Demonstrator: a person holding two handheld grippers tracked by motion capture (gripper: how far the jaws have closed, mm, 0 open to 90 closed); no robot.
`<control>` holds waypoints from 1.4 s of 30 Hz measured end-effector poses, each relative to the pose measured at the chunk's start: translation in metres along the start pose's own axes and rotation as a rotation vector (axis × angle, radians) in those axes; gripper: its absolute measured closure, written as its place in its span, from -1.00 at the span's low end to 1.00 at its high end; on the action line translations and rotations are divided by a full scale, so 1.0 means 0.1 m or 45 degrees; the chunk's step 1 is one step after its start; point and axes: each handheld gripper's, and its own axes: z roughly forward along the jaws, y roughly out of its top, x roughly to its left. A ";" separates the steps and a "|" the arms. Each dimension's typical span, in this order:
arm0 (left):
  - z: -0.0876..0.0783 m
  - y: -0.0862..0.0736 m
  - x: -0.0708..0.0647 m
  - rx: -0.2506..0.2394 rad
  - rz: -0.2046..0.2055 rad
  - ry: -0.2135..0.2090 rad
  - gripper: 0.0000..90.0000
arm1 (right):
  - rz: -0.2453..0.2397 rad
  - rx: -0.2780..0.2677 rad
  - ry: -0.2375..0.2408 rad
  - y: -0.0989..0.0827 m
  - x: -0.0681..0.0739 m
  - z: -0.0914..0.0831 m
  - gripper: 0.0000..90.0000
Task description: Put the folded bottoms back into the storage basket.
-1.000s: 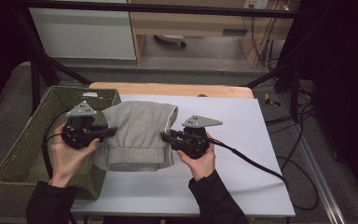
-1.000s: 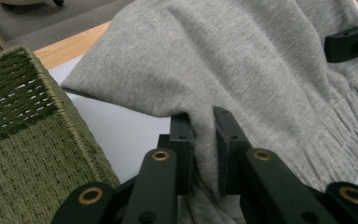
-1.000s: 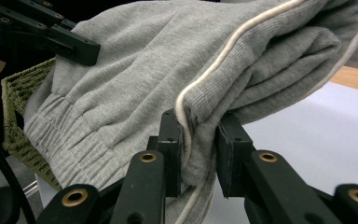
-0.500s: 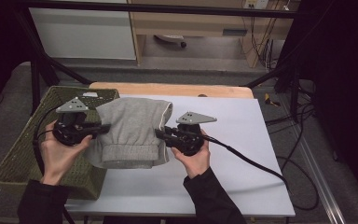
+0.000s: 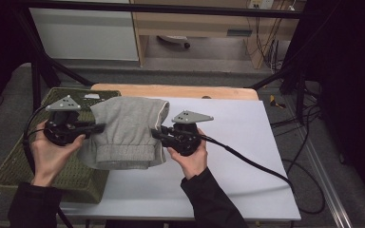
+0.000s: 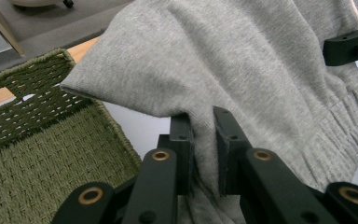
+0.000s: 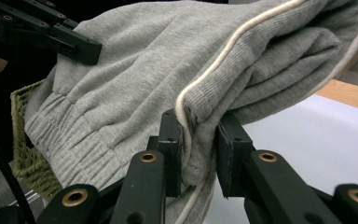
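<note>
The left gripper point(image 6: 200, 154) has its fingers point(image 6: 181, 140) closed on a fold of the grey garment point(image 5: 128, 130); the right gripper point(image 7: 200, 154) clamps the garment's opposite, cord-trimmed edge; the garment hangs between both grippers, lifted above the white tabletop point(image 5: 228, 142), its left portion over the green woven basket point(image 5: 14, 166); beyond lies the tabletop's wooden edge.
</note>
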 end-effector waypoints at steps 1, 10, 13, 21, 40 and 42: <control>-0.01 0.00 0.01 -0.001 -0.003 0.002 0.76 | -0.002 0.001 0.003 0.01 0.01 0.01 0.66; -0.09 -0.03 0.13 -0.005 -0.015 0.015 0.76 | -0.012 0.002 0.013 0.08 0.08 0.12 0.66; -0.13 -0.05 0.17 -0.012 -0.023 0.019 0.76 | -0.017 0.003 0.015 0.11 0.11 0.16 0.66; -0.21 -0.09 0.27 -0.020 -0.035 0.043 0.76 | -0.020 0.001 0.028 0.16 0.18 0.28 0.66; -0.37 -0.16 0.46 -0.021 -0.062 0.081 0.76 | -0.030 -0.003 0.046 0.27 0.32 0.51 0.66; -0.38 -0.16 0.48 -0.016 -0.062 0.086 0.76 | -0.033 -0.003 0.046 0.28 0.34 0.53 0.66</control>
